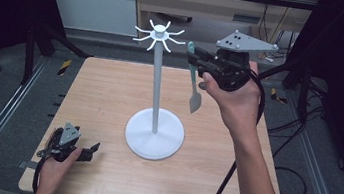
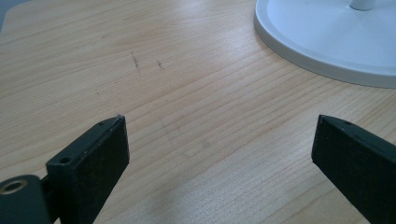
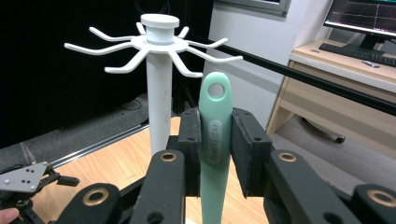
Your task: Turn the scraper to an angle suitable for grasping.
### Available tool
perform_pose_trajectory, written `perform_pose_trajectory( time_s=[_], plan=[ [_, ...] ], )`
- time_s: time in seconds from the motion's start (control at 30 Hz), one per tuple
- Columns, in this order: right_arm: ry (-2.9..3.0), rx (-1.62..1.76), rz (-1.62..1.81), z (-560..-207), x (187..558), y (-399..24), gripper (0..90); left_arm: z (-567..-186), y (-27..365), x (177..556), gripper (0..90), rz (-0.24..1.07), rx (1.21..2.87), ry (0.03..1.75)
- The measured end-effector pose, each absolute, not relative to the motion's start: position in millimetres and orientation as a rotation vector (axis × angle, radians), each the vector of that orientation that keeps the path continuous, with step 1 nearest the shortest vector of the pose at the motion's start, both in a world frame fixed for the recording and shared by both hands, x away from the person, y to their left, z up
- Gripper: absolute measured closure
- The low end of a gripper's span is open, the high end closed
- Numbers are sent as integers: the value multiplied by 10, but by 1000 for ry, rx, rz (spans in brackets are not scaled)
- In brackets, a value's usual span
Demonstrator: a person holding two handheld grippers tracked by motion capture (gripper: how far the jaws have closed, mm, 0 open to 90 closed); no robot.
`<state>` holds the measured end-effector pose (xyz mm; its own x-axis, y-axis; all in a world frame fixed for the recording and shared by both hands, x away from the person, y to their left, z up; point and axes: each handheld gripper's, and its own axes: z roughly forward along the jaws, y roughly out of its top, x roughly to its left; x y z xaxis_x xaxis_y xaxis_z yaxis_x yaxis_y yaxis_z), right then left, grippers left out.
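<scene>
We keep the right tool (image 3: 215, 154) clenched on the green spatula (image 3: 215, 140), threading its hole onto a hook of the white rack (image 3: 156, 46) (likely goal). Left tool (image 2: 219, 154) sits released over the counter (image 2: 187, 93).

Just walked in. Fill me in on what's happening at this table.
A person works at a wooden table with a handheld claw in each hand. The right claw is shut on the handle of a pale green spatula, held up with its hanging hole near the hooks of a white utensil stand, apparently to hang it; it is not yet on a hook. The left claw rests open, low at the table's near left, beside the stand's round base, holding nothing.
</scene>
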<state>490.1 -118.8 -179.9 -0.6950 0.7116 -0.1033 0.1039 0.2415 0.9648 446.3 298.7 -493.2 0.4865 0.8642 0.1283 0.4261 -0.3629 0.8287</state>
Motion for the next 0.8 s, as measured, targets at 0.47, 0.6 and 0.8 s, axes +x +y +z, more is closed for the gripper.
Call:
perform_pose_trajectory(
  time_s=[0.47,0.6,0.8],
  plan=[
    [2006,726,1479,-1762,4922,-1110,747,-4937,2973,4463,36,731,1969,1064],
    [2012,723,1477,-1748,4934,-1089,747,-4939,2970,4465,36,730,1970,1064],
    [2028,727,1475,-1754,4967,-1068,747,-4941,2965,4465,36,729,1973,1061]
  ],
)
